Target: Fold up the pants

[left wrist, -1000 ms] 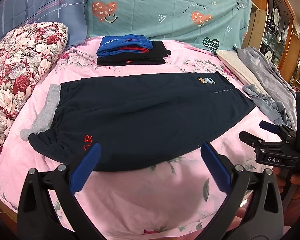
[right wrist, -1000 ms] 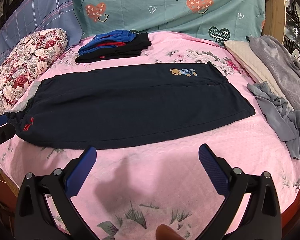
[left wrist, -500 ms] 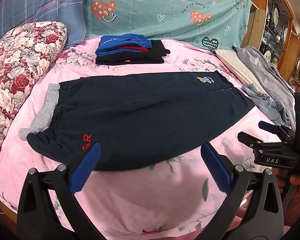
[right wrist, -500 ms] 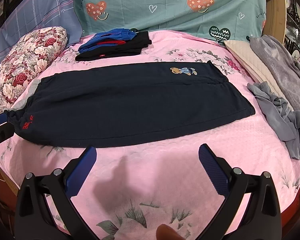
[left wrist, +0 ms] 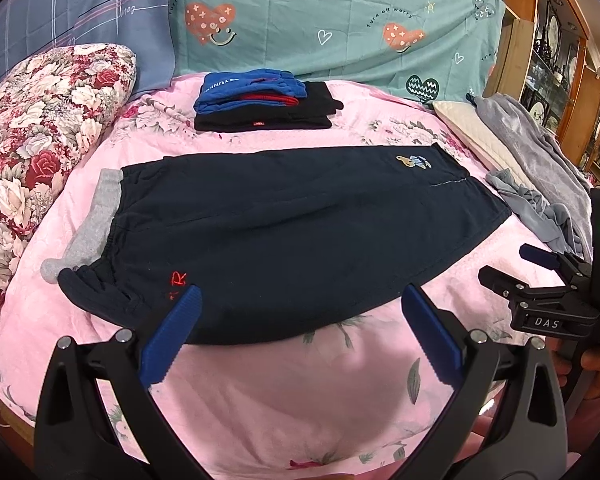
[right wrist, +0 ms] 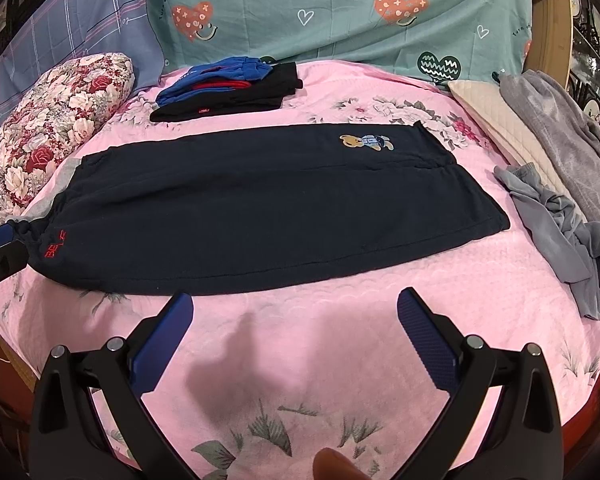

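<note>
Dark navy pants (left wrist: pixel 284 236) (right wrist: pixel 260 208) lie flat across the pink bed, leg on leg, with a bear patch near the waist at the right and red letters near the cuffs at the left. A grey cuff (left wrist: pixel 96 216) sticks out from under the left end. My left gripper (left wrist: pixel 300 300) hovers open over the near edge of the pants, nothing between its blue pads. My right gripper (right wrist: pixel 294 304) is open too, held above the bedspread just short of the pants. In the left wrist view the right gripper (left wrist: pixel 540 272) shows at the far right, beyond the waist end.
A stack of folded blue, red and black clothes (left wrist: pixel 260 100) sits at the back of the bed. A floral pillow (left wrist: pixel 40 120) lies at the left. Crumpled grey garments (right wrist: pixel 560 216) and a cream pillow (right wrist: pixel 496 120) lie at the right. A wooden cabinet (left wrist: pixel 560 60) stands beyond.
Both grippers have crept slightly forward and down toward the pants; the pants have not moved.
</note>
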Demonstrator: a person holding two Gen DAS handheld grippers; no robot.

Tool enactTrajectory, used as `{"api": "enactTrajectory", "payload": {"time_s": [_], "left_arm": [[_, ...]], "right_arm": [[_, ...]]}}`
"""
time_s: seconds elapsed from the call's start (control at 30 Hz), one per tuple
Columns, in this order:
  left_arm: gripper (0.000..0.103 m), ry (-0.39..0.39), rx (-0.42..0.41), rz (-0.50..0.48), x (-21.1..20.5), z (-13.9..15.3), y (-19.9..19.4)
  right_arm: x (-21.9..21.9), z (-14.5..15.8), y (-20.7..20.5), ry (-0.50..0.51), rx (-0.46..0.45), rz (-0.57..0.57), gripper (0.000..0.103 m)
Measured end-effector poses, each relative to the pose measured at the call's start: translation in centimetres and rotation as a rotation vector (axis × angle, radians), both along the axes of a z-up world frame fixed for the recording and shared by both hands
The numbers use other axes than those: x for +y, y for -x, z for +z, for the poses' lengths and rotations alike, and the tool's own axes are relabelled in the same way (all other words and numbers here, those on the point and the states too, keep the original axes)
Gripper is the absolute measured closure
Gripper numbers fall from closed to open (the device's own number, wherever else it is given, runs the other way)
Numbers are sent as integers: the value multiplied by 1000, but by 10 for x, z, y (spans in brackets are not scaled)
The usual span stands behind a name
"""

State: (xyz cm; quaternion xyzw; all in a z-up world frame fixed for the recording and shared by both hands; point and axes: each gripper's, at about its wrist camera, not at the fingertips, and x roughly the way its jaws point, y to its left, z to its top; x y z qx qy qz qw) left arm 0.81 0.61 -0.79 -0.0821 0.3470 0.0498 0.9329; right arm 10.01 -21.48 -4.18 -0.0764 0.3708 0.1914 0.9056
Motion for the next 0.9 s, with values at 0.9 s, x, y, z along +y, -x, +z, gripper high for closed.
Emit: {"api": "enactTrajectory", "payload": {"time_s": [0.9], "left_arm": [[2,31,53,13,15,-17,-22]], "right_arm": [[-7,-8,-30,1,49,-49,1]]}}
